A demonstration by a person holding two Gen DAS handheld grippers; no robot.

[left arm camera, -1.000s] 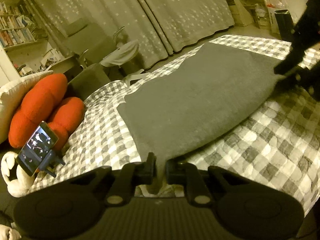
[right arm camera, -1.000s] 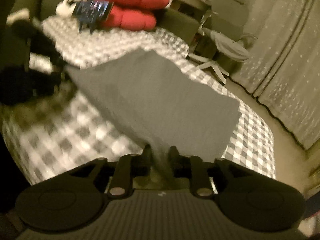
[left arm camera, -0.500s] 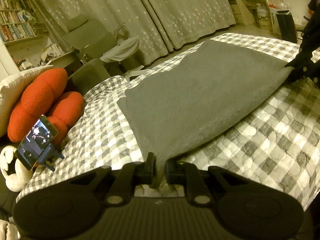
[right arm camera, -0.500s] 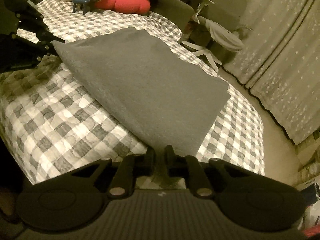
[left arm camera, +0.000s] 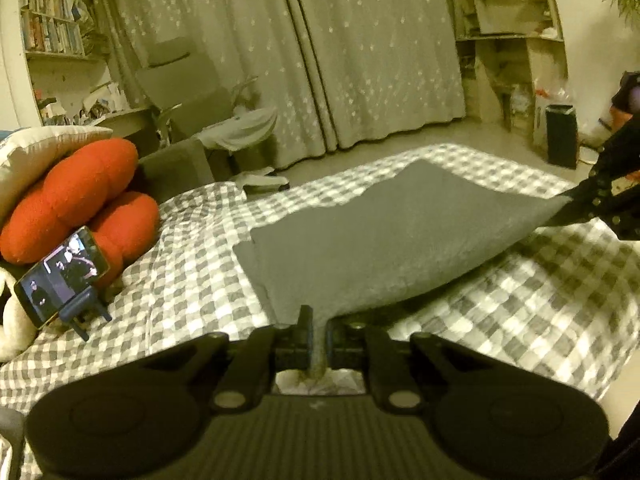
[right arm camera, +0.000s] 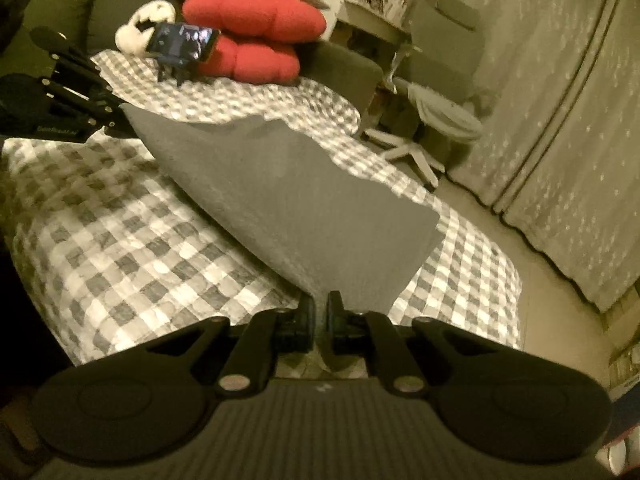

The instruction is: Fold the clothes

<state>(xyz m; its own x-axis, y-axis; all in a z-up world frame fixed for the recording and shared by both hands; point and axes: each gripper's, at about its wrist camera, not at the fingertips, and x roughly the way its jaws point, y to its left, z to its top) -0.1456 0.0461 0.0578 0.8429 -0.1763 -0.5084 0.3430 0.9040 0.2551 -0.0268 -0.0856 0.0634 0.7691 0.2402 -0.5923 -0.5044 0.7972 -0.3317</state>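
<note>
Up close, the left gripper (left arm camera: 317,328) is clamped on a near corner of the grey cloth (left arm camera: 384,248), the fabric pinched into a thin strip between its two fingers; where the strip ends below them is hidden by the gripper body. The right gripper (right arm camera: 319,316) is likewise clamped on another corner of the same cloth (right arm camera: 296,200). Each tool shows in the other's view as a dark shape at the frame edge, the right gripper (left arm camera: 576,208) at the far right and the left gripper (right arm camera: 116,122) at the far left, too dim for detail. Between them the cloth is raised off the checked bedspread (left arm camera: 520,304), its far edge sagging onto the bed; what lies under it is hidden. Farther left, a phone (left arm camera: 62,276) leans on a stand before red cushions (left arm camera: 80,192). Curtains (left arm camera: 304,48) fill the far side, slightly blurred.
</note>
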